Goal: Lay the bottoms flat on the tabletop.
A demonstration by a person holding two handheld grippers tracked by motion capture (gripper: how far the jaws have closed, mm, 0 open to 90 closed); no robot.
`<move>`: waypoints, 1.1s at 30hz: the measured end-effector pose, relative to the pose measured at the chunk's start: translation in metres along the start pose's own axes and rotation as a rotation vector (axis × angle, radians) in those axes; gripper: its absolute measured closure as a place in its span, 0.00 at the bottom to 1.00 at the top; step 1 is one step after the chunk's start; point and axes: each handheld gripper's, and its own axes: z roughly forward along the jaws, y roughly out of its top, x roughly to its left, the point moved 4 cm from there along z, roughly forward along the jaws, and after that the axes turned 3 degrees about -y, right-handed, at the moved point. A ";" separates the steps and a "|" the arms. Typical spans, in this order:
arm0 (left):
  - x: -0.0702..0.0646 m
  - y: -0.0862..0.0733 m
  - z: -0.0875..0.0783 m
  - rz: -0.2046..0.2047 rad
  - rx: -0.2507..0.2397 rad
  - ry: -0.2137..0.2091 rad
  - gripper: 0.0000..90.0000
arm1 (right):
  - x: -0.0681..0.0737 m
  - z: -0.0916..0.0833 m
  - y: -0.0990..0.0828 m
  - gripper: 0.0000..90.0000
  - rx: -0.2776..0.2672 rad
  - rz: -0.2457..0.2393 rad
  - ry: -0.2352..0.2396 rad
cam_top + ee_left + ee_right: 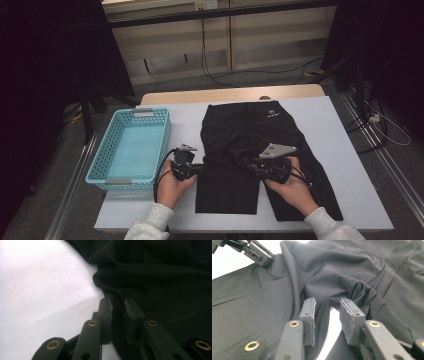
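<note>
– Gripping comes first, judging by the scene; how are the black shorts (245, 130) held?

– At the left gripper (117, 302) a fold of the outer leg edge is pinched between narrow jaws, with bare white table (37, 290) just to that claw's left. The right gripper (328, 302) is not yet closed: its jaws stand partly apart, with the bunched crotch seam just ahead of the tips and a strip of table seen between the pads.

– What is needed for a clean lift?

– The right claw should be eased forward until cloth is seated deep between both pads, then shut fully. Both layers ought to be caught, or only the top one is raised. Both claws are best lifted together so the leg is kept taut.

– And the blue basket (167, 135)?

– It is found just beyond the left claw's outer side, well clear.
</note>
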 end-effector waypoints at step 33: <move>0.006 0.001 -0.043 -0.053 0.020 0.002 0.99 | 0.022 0.006 -0.011 0.99 0.059 0.040 0.151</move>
